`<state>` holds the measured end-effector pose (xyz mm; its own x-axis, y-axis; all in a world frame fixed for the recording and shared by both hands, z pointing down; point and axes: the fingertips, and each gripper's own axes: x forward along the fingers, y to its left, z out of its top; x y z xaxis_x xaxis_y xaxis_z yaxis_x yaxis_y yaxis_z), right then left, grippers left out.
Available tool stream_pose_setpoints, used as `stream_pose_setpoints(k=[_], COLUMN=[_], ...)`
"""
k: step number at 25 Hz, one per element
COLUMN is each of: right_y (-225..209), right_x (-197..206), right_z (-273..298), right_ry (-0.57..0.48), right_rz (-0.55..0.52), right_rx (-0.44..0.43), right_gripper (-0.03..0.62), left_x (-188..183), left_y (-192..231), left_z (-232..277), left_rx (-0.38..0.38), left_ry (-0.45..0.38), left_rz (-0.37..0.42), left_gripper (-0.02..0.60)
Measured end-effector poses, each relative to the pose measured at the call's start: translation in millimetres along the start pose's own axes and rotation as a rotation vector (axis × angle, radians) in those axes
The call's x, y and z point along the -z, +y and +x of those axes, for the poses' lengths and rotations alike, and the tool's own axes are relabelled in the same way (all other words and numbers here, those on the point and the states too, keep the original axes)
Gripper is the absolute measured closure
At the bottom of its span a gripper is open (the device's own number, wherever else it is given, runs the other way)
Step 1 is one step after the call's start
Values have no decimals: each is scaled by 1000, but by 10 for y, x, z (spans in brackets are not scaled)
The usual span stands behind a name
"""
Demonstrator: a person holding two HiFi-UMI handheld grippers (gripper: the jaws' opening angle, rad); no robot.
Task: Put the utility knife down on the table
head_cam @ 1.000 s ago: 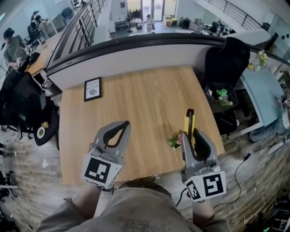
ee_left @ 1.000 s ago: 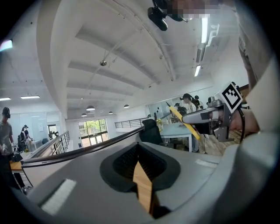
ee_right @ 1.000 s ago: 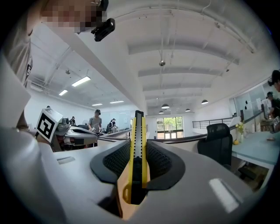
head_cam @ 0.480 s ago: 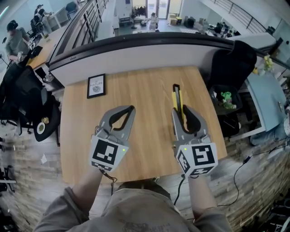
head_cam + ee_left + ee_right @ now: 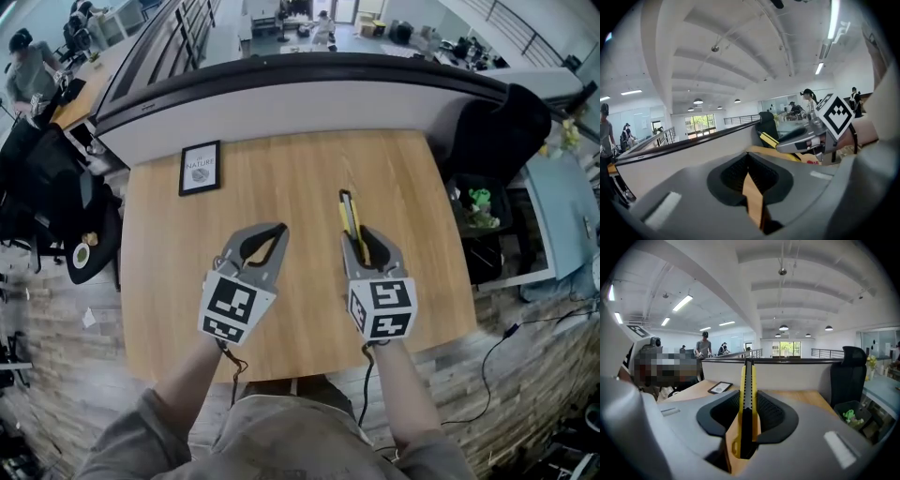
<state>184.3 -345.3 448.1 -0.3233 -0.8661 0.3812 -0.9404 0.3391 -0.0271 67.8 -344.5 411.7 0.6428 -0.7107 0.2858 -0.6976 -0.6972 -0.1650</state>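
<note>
A yellow and black utility knife [image 5: 351,217] sticks forward out of my right gripper [image 5: 360,241], which is shut on its handle above the wooden table [image 5: 281,178]. In the right gripper view the knife [image 5: 747,394] stands on edge between the jaws, its tip toward the far wall. My left gripper [image 5: 277,230] hovers beside it to the left, shut with nothing in it; its tips [image 5: 747,154] meet. The left gripper view also shows the knife [image 5: 769,140] and the right gripper [image 5: 799,139] off to the right.
A small framed picture [image 5: 199,168] lies at the table's far left. A curved low wall [image 5: 281,98] borders the far edge. A black chair [image 5: 497,131] and a bin [image 5: 480,211] stand to the right, and black bags [image 5: 47,197] to the left.
Both grippers have moved forward over the table and lower. The right one has shifted left with the knife still in it, and now sits closer to the left gripper.
</note>
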Motion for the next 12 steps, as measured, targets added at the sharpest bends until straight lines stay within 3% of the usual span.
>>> stream_pose_setpoints(k=[12], right_y=[-33], right_x=[1653], right_z=[853], right_ry=[354], right_rz=[81], right_rx=[8], right_gripper=[471], left_x=[1224], left_y=[-164], left_z=[362], left_rx=[70], left_ry=[228], left_rz=[-176], left_gripper=[580])
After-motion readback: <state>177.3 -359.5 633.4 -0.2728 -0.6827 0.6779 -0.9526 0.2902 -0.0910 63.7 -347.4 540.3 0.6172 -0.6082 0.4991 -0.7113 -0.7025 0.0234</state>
